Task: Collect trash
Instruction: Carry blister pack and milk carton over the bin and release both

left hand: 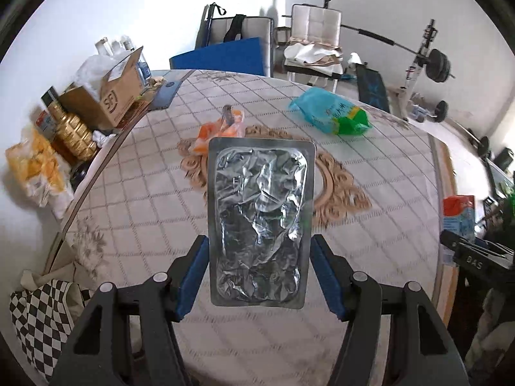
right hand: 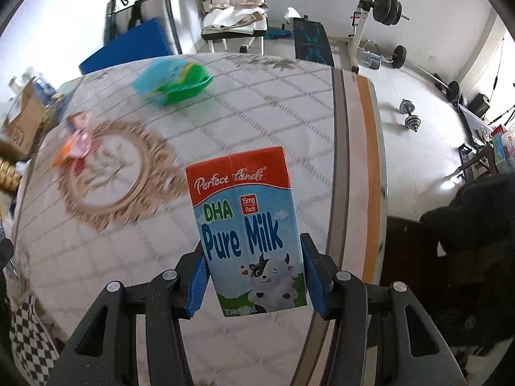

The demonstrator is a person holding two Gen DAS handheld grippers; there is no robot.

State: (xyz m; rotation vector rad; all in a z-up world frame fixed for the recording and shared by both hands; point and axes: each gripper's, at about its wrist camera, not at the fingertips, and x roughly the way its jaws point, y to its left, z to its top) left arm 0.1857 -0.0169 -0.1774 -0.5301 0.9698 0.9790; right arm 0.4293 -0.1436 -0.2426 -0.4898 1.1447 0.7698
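Left gripper [left hand: 259, 257] clamped on crumpled silver foil blister tray [left hand: 260, 222], unlabelled. Right gripper [right hand: 254, 267] clamped on red-and-blue milk carton [right hand: 248, 225] reading "Perfect Lands", "DHA Pure Milk", "15mg Pack".

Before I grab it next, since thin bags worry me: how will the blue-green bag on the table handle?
The blue-green bag looks like thin, crinkled plastic, so it will probably flop and deform in a claw. It lies puffed yet slumped, so it is likely light. Glossy film may slip.
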